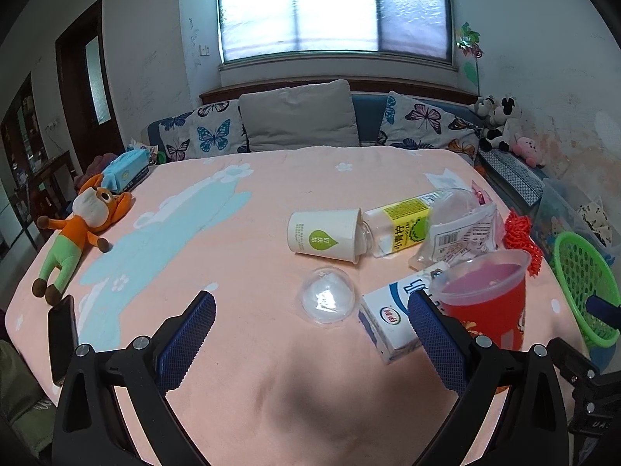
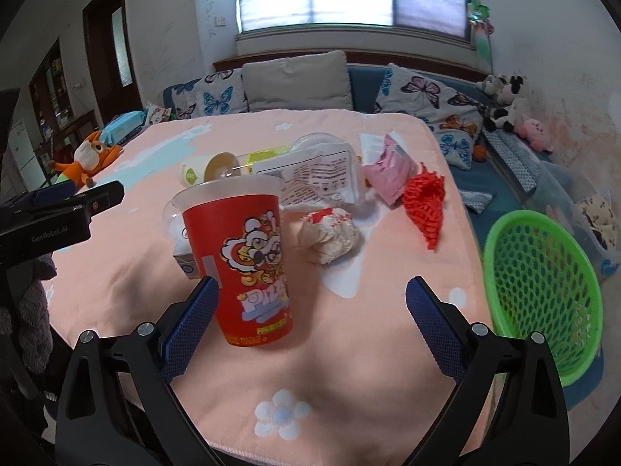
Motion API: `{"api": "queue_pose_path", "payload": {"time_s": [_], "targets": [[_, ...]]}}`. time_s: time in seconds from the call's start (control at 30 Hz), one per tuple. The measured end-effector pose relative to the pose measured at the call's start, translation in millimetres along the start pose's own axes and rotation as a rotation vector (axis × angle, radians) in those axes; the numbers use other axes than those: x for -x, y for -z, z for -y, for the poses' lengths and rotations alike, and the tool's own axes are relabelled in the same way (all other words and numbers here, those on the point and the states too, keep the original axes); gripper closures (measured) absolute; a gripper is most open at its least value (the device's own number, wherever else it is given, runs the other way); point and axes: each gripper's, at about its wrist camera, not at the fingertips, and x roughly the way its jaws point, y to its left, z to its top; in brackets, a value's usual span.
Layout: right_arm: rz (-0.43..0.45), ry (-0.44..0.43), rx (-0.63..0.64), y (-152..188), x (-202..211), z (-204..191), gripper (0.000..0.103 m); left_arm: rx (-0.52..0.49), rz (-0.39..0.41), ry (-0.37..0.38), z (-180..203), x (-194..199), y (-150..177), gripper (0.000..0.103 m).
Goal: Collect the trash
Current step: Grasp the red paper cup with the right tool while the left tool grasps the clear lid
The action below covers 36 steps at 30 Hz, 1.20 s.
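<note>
Now the right tool [image 2: 310, 303] is wide open, holding nothing. Slide it around the red cup [image 2: 248, 268], which stands left of the green basket [image 2: 543, 291], then squeeze gently.

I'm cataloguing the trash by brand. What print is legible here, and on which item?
"PIZZ", cut off: red cup.
"GenRobot.AI": left gripper's housing, right wrist view.
"小青柠": bottle.
Paper cup, milk carton, clear wrapper: unreadable.
</note>
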Motion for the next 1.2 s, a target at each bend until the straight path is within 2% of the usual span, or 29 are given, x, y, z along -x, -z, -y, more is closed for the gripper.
{"api": "queue_pose_path", "payload": {"time_s": [0.23,0.53,0.7,0.83,1.03,1.2], "targets": [[-0.024,-0.079,0.072,-10.3,-20.2,-21.7,0.010,0.022,-0.033,-0.011,-13.9,-19.2,-6.5,0.007],[-0.059,-0.100,0.149,-23.8,-51.1,-39.8,0.014,0.003,-0.066,0.026,-31.7,-33.4,-3.8,0.007],[-0.074,-0.110,0.138,-24.4,-61.0,-39.7,0.016,0.012,-0.118,0.080,-40.9,-46.4,1.9,0.007],[-0.090,-0.126,0.127,-24.5,-67.8,-39.2,0.030,0.018,-0.146,0.120,-38.7,-58.9,1.0,0.007],[-0.085,-0.141,0.104,-23.5,-64.7,-33.4,0.030,0.016,-0.191,0.162,-27.4,-85.3,-6.1,0.008],[-0.072,-0.141,0.093,-23.7,-54.9,-26.5,0.031,0.039,-0.259,0.173,-19.8,-113.7,-12.2,0.022]]}}
